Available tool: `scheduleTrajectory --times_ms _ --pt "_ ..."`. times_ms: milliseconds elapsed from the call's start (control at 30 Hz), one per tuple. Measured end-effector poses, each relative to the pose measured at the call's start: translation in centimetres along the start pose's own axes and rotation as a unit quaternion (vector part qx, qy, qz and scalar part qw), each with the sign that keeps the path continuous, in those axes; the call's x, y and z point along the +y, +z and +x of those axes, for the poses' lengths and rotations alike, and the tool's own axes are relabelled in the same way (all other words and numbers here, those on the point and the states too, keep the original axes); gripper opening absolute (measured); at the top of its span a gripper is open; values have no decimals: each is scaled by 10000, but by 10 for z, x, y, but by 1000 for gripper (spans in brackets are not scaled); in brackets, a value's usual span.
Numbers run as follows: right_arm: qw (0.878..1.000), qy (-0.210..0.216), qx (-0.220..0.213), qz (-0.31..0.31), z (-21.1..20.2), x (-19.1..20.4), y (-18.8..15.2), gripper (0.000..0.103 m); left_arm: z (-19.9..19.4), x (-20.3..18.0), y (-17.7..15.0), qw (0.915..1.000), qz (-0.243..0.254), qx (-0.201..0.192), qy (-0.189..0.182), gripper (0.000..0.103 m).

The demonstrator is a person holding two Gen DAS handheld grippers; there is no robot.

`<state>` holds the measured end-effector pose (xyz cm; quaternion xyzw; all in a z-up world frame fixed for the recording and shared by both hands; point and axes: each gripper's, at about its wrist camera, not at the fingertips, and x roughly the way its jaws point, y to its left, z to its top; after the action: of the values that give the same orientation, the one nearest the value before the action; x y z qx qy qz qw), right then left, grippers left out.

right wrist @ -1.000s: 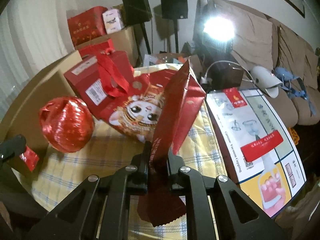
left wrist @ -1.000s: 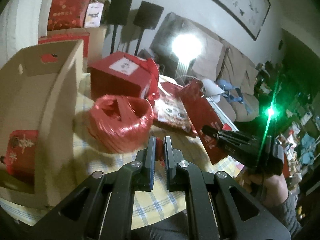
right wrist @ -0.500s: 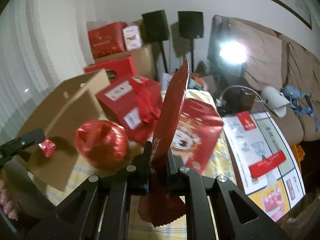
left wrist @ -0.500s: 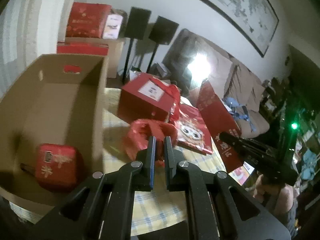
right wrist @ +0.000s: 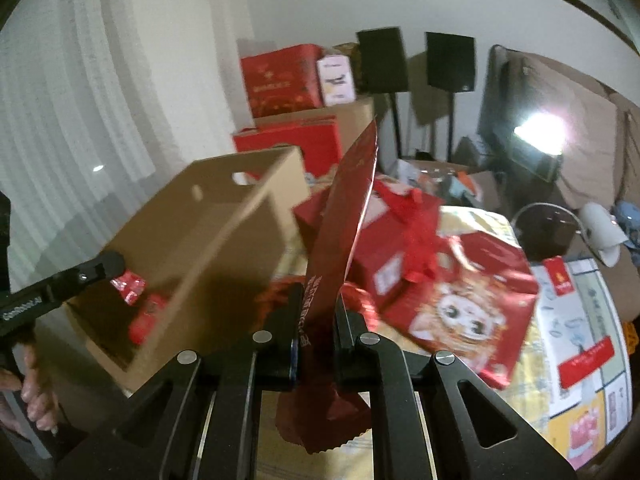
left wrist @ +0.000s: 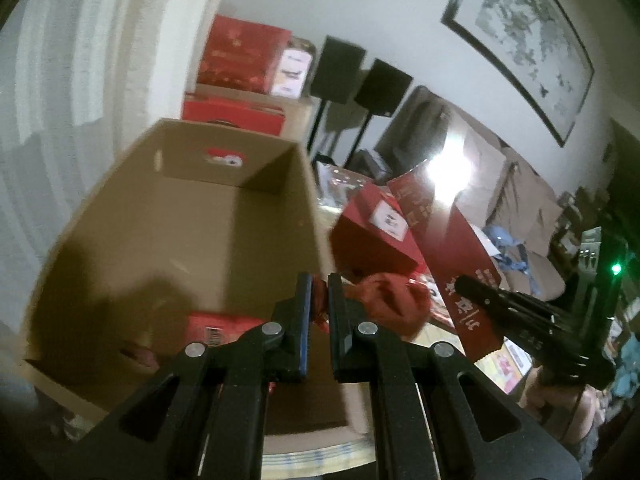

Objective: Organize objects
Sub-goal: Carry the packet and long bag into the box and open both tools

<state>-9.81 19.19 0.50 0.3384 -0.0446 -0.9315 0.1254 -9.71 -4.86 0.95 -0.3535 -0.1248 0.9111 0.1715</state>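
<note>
Both claws gripping red packets beside the open cardboard box.

My right claw [right wrist: 316,312] is clamped on a long dark-red foil pouch [right wrist: 344,216], which stands up on edge between its fingers with the crimped bottom edge hanging below them, just to the right of the cardboard box [right wrist: 224,248]. My left claw [left wrist: 318,296] is pinched tight on a small shiny red wrapper [right wrist: 130,282]; from the right wrist view it hangs at the box's open near side. Inside the box lies a red packet [left wrist: 218,326]. Beyond the box on the tabletop [right wrist: 480,220] sit a ribboned red gift box [right wrist: 400,248], a red cartoon-faced bag [right wrist: 468,312] and a crumpled red bundle [left wrist: 394,308].
</note>
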Motion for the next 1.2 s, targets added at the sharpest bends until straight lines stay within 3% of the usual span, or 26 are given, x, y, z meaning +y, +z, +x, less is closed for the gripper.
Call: scheduleTrajectory --times_ms 567,867,1200 --pt "9952 921 303 -147 44 94 9 10 -3 55 -4 9976 -261 113 637 7" --pt "9953 761 580 -137 75 116 7 11 5 79 -10 9943 -345 226 987 7" --pt "9960 -106 557 -693 86 141 -5 17 18 90 -14 9925 -480 403 1049 8"
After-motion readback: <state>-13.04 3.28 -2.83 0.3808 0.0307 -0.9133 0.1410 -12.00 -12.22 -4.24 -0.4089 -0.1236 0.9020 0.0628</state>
